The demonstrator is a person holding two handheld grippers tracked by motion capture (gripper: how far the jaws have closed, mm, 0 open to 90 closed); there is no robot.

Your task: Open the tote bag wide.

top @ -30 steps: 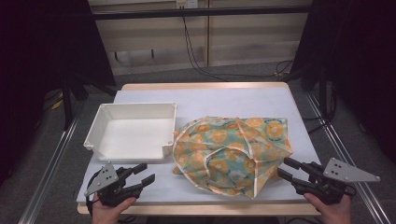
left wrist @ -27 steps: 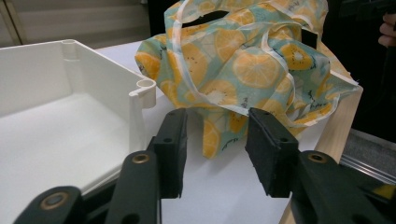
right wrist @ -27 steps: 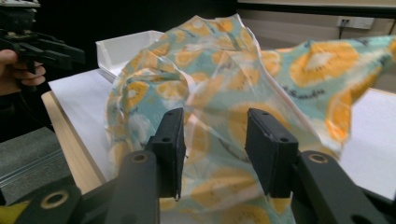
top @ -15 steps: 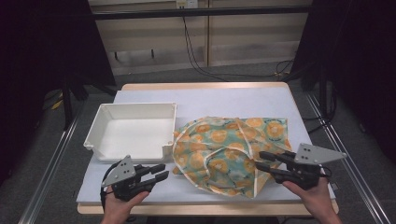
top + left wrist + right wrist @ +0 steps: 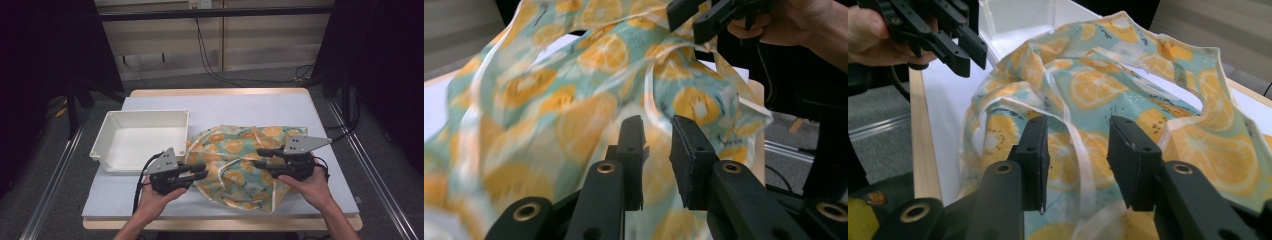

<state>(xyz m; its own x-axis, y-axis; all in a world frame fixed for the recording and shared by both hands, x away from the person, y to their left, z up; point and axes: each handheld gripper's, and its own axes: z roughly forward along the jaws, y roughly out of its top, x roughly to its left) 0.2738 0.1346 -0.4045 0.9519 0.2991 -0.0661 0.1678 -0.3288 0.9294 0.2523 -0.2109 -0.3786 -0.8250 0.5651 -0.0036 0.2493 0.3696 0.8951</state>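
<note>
Your crumpled, orange-printed cloth lay long across the table; both grippers gaped released, jaws just moving.

both grippers are black, the left gripper and right gripper each topped with a grey three-cornered plate dotted with small holes. black cable trails off the left one. round metal-ringed screw holes sit along the jaw arms, forearms bare.

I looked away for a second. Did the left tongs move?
Yes. The left tongs have come in from the table's front left corner toward the orange-print cloth, now below the white tray, and their jaws have just been closing.
</note>
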